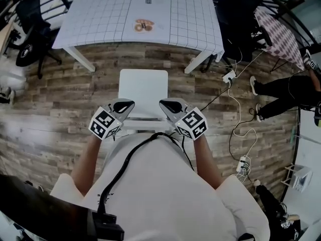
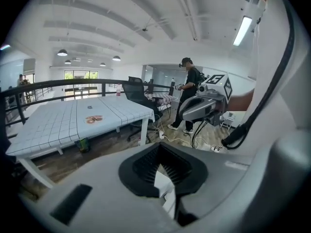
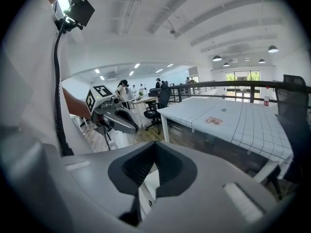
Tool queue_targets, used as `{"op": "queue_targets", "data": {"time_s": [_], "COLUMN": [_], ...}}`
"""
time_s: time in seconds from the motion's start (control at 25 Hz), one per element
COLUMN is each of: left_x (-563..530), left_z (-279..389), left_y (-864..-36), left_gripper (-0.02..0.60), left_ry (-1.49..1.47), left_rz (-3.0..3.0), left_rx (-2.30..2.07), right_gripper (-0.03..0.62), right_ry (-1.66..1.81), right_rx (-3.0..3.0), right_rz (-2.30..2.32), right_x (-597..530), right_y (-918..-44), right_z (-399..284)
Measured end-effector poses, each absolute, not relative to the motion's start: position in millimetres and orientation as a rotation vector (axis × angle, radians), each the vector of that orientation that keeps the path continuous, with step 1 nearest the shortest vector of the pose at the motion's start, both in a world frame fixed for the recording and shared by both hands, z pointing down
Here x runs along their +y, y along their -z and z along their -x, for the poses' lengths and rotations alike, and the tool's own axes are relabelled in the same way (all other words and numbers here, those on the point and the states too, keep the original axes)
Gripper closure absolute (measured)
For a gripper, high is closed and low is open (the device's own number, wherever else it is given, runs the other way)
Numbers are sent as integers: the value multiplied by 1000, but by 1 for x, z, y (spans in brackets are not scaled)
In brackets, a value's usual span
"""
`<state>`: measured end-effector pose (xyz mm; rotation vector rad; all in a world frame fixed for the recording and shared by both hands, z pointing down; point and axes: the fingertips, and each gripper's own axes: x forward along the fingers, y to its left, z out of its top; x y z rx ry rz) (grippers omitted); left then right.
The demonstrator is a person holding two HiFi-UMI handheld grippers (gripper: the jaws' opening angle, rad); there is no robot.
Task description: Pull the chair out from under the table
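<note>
the chair [image 1: 143,88] is plain white, with a squarish seat and rounded corners, and its back rail is nearest the wearer. it stands on the wood-plank floor [image 1: 60,104], fully clear of the table [image 1: 100,19]: floor shows between the seat's far edge and the table's near edge. the table is white with a thin grid of lines and carries a small orange-and-brown round print [image 1: 144,25].

in the head view the left gripper [image 1: 126,105] and right gripper [image 1: 167,105] hover over the chair's back corners, one each side, tips angled toward each other. both pairs of jaws are pressed together with nothing pinched. each gripper view shows its own black pads meeting at the tip, and only a sliver of white surface shows below through the hollow.

only the head view gives the chair whole, along with white cables [image 1: 235,104] trailing over the floor to its right. the left gripper view looks level across the room to a standing person [image 2: 187,93] in dark clothes, a black office chair [image 2: 138,95] behind the table, and the right gripper [image 2: 201,109] held out beside it. the right gripper view shows the left gripper [image 3: 116,119], and a red-capped bottle [image 3: 266,97] at the table's far edge
</note>
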<state>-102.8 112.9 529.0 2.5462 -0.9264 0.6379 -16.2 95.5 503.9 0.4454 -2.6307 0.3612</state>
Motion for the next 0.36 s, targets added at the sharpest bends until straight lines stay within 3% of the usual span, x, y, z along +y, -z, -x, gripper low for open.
{"op": "queue_targets", "data": {"time_s": [0.36], "left_x": [114], "left_z": [116], "left_y": [-536], "left_gripper": [575], "left_ry": [-649], "left_rz": [-2533], "left_rx": [-918], "right_gripper": [589], "right_ry": [-341], "right_rx": [-2619], "right_rz": [-433], "right_x": [91], "right_y": [-504], "right_z": [33]}}
